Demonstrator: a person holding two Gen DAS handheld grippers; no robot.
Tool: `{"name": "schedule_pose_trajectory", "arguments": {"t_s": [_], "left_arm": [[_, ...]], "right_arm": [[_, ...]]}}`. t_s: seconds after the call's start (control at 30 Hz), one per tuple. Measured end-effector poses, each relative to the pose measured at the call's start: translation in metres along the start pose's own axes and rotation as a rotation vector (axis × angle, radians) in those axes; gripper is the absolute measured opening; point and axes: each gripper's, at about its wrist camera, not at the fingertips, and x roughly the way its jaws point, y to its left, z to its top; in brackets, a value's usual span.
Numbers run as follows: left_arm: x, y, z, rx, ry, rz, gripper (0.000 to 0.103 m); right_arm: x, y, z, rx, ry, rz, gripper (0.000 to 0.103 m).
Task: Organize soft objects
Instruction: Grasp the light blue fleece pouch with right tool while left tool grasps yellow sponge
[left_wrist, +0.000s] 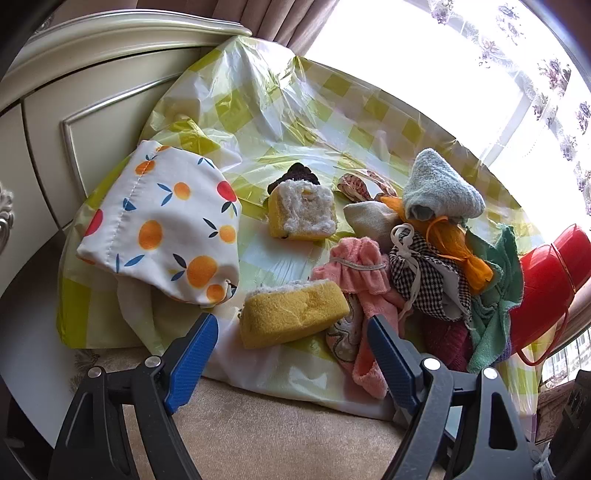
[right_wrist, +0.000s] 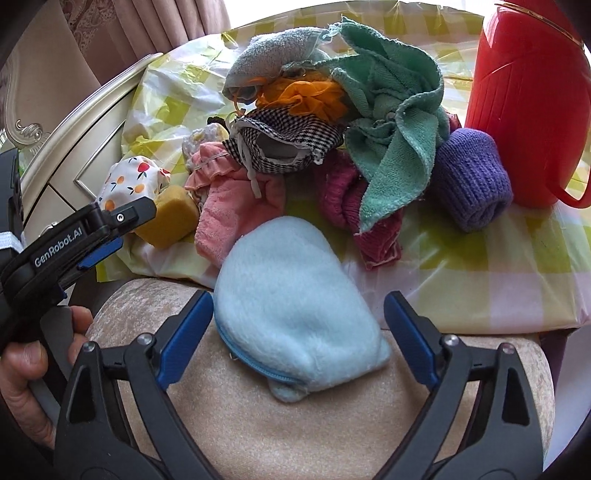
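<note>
Left tool (left_wrist: 291, 343) hangs with its jaws spread wide and nothing in them, over the near edge of the yellow-checked plastic sheet (left_wrist: 258, 110), the yellow sponge (left_wrist: 291, 317) lying just beyond the blue pads. Right tool (right_wrist: 299, 332) is wide too, its 2 pads flanking the pale blue fleece pouch (right_wrist: 291, 295) without clearly pressing it, the pouch resting on the beige cushion (right_wrist: 314, 435) at the sheet's near edge. Behind it the pile: pink towel (right_wrist: 229, 210), checked cloth (right_wrist: 284, 147), green cloth (right_wrist: 391, 110), purple knit (right_wrist: 472, 177) beside the red jug (right_wrist: 524, 103), and the fruit-print bag (left_wrist: 162, 225) toward the left edge.
</note>
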Motion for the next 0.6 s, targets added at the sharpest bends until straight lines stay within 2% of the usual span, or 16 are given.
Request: {"name": "schedule_pose_trajectory", "arguments": {"t_s": [0.07, 0.17, 0.27, 0.37, 0.6], "left_arm": [[0.011, -0.003, 0.006, -0.008, 0.020, -0.004, 0.083], [0.027, -0.004, 0.009, -0.022, 0.062, 0.009, 0.065], [0.028, -0.004, 0.009, -0.023, 0.047, 0.014, 0.062], [0.022, -0.004, 0.005, -0.019, 0.030, 0.020, 0.058], [-0.012, 0.004, -0.010, -0.057, -0.050, 0.005, 0.055]], "right_arm": [[0.004, 0.001, 0.001, -0.006, 0.007, 0.001, 0.092], [0.010, 0.001, 0.002, -0.005, 0.026, 0.008, 0.082], [0.013, -0.001, -0.001, 0.005, 0.036, 0.021, 0.068], [0.011, 0.000, -0.003, -0.005, 0.027, 0.041, 0.060], [-0.008, 0.003, -0.012, -0.027, -0.036, 0.061, 0.049]]}}
